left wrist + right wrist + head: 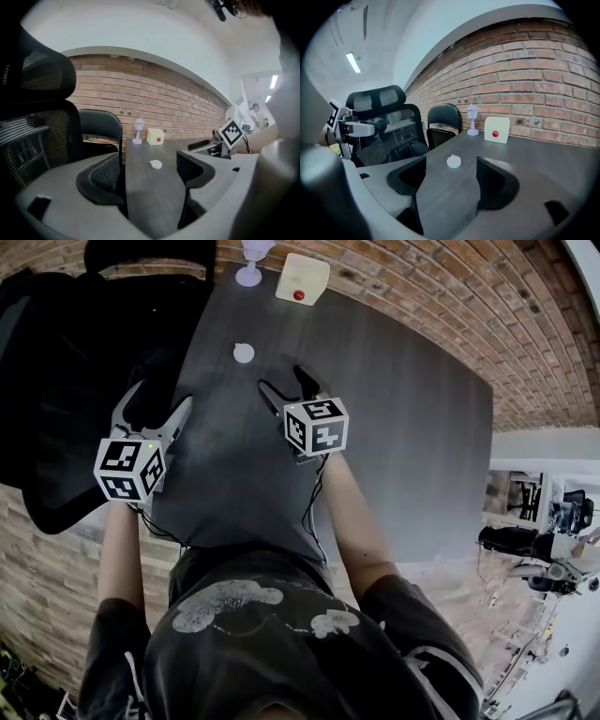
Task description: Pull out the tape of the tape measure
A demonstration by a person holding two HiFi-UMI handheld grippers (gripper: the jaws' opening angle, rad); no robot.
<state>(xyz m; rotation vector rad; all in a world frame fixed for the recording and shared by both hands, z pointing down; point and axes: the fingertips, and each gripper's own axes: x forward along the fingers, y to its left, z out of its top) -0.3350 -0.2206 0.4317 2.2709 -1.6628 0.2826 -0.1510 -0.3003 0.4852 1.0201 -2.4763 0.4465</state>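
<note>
The tape measure is a small round white disc lying on the dark grey table, with no tape showing outside it. My left gripper hovers at the table's left edge, open and empty, with the disc ahead of its jaws. My right gripper is open too, just short of the disc and a little to its right. Neither gripper touches it.
A cream box with a red button and a small white lamp figure stand at the table's far end by the brick wall. Black office chairs crowd the left side, one of them at the far corner.
</note>
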